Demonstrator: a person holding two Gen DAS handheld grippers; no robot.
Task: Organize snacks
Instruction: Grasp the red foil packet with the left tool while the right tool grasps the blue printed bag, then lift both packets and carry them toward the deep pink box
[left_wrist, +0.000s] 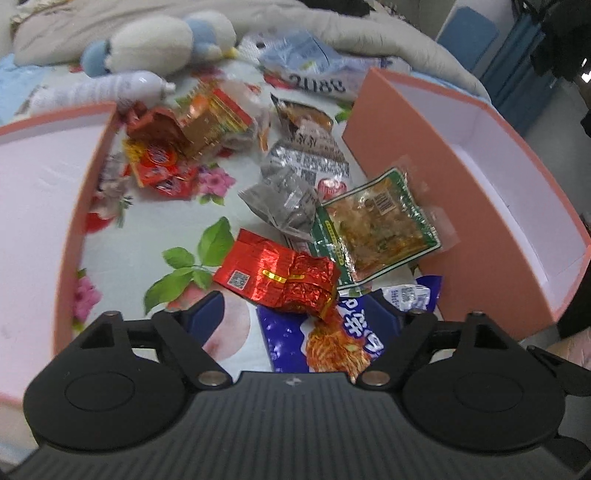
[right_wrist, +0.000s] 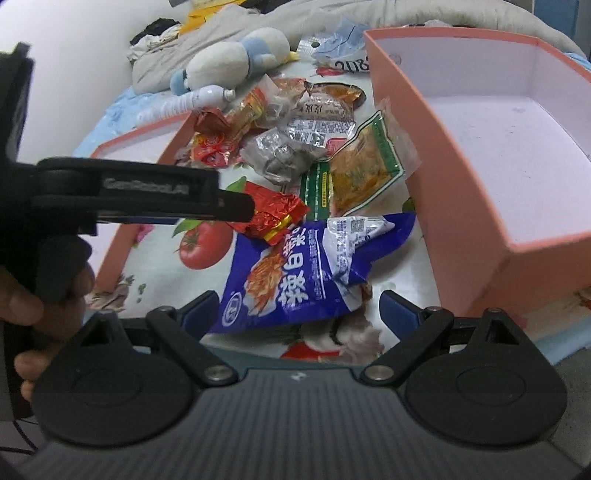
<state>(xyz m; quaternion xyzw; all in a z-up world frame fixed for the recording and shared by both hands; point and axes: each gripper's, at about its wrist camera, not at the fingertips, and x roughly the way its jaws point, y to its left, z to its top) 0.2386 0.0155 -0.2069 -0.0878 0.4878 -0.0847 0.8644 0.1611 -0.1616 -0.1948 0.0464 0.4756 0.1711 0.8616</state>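
Note:
Snack packets lie in a heap on a floral cloth between two empty pink boxes. My left gripper (left_wrist: 303, 308) is open just above a red foil packet (left_wrist: 280, 278) that lies on a blue noodle bag (left_wrist: 325, 339). My right gripper (right_wrist: 295, 306) is open, its fingers either side of the near end of the blue noodle bag (right_wrist: 291, 269). The left gripper's side (right_wrist: 147, 201) shows in the right wrist view, over the red foil packet (right_wrist: 273, 212). A green-edged pickle pouch (left_wrist: 380, 221) (right_wrist: 365, 166) leans on the right box (left_wrist: 524, 184) (right_wrist: 498, 147).
The left pink box (left_wrist: 40, 206) (right_wrist: 147, 140) stands at the left. Further back lie grey and silver packets (left_wrist: 291, 199), red and gold packets (left_wrist: 177, 147), a white bottle (left_wrist: 110, 86), a plush toy (left_wrist: 155, 40) and bedding.

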